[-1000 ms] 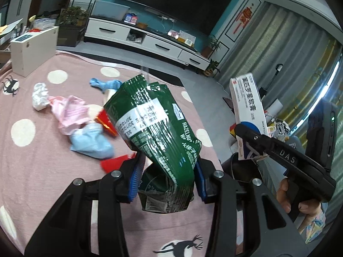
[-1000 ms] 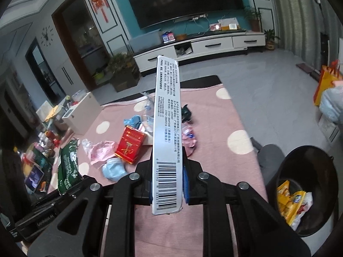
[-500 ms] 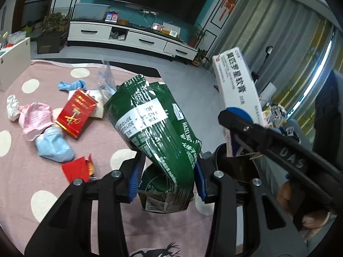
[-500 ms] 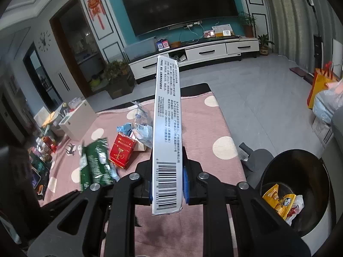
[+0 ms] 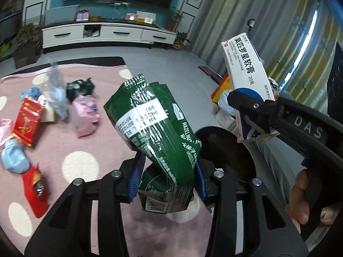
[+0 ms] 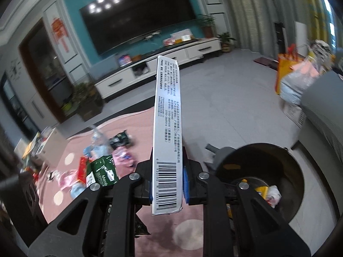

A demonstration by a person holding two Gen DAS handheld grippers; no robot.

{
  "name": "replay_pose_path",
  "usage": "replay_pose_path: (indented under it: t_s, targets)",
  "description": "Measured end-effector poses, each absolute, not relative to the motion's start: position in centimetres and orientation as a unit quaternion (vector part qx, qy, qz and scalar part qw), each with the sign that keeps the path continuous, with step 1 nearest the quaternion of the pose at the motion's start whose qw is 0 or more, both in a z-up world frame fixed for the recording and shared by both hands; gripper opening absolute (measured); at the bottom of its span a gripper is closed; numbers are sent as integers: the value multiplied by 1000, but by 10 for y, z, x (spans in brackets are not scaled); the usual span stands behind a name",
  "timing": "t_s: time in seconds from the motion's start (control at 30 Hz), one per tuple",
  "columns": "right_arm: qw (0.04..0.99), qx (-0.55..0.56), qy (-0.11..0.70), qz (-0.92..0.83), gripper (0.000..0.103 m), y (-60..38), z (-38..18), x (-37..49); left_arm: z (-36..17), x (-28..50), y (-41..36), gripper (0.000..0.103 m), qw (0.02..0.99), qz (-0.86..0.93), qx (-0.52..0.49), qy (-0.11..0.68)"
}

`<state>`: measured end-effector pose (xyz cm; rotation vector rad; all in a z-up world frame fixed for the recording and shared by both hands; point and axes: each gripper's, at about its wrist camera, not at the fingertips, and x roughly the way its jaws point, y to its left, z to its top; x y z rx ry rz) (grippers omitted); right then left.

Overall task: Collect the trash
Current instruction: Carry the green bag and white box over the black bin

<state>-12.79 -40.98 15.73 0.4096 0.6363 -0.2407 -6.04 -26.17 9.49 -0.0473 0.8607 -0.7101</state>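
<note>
My left gripper is shut on a crumpled green snack bag and holds it above the pink rug, just left of the black trash bin. My right gripper is shut on a long white ointment box with a barcode, held upright beside the bin. The box and the right gripper also show at the right of the left wrist view, above the bin. The green bag shows in the right wrist view at the left.
Loose trash lies on the pink dotted rug: a red packet, a pink bag, blue masks, a red wrapper, a dark wrapper. The bin holds yellow and white trash. A grey sofa stands right.
Both grippers have swung right with their loads toward the bin. The bin now sits right behind the green bag and under the white box.
</note>
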Motion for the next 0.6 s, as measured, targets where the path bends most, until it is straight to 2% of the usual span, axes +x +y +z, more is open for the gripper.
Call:
replay_pose_path:
  t_s: [0.6]
  targets:
    - [864, 280, 326, -261, 21, -510, 117, -175, 74, -61, -347, 43, 794, -419, -16, 441]
